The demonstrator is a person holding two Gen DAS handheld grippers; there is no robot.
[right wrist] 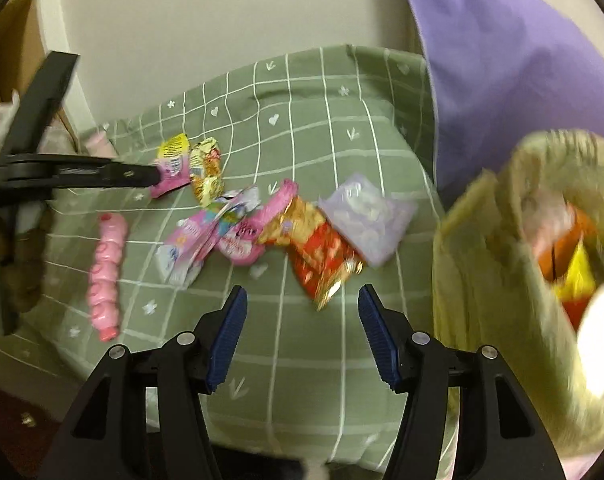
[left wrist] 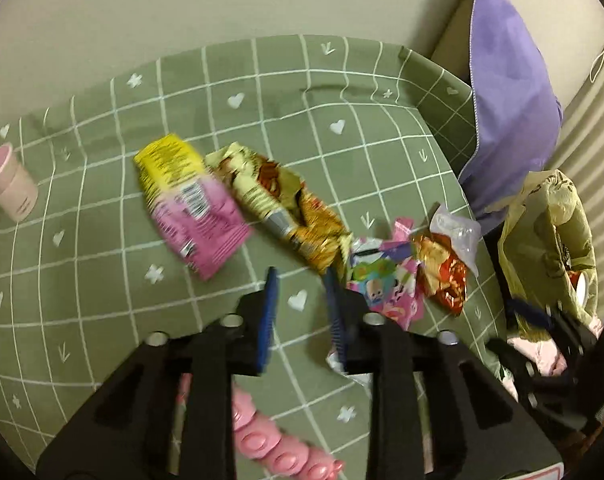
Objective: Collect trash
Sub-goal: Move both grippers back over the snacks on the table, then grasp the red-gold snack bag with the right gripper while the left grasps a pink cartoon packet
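Pickup step, mid-task: bag (right wrist: pixel 497 280) hangs open off the counter's (right wrist: pixel 286 364) right edge with some trash already inside (orange, yellow, pink bits, blurred). More trash lies on the green grid cloth.

Left tongs (left wrist: pixel 300 304): narrow gap, bare cloth and a white heart showing between the fingers, nothing pinched. They hang over the cloth just short of the wrapper row. The right wrist view shows the tip at the pink end of the yellow-pink packet (left wrist: pixel 190 204); blur hides whether it touches.

Right tongs (right wrist: pixel 302 320): wide, empty, above bare cloth, aimed at the red wrapper (right wrist: pixel 321 256), bag just to their right.

Trash on the counter, left to right:
- yellow-pink packet
- gold wrapper (left wrist: pixel 286 208), touching it
- cartoon wrapper (left wrist: pixel 381 284)
- red wrapper
- clear pouch (right wrist: pixel 365 220), overlapping the red one, nearest the bag

Pink bottle strip (right wrist: pixel 106 272) lies apart, nearer the front edge. Pink cup (left wrist: pixel 10 186) stands far left, well apart; trash or not, can't say.

Next move, my read: each tong reaches for its nearest wrapper. Left must open wider or come in edge-on, since the packets lie flat. Right needs to drop and go forward to the red wrapper's near corner, then close. Flat foil may slip; the overlapping pouch may drag along. Then carry to the bag mouth.
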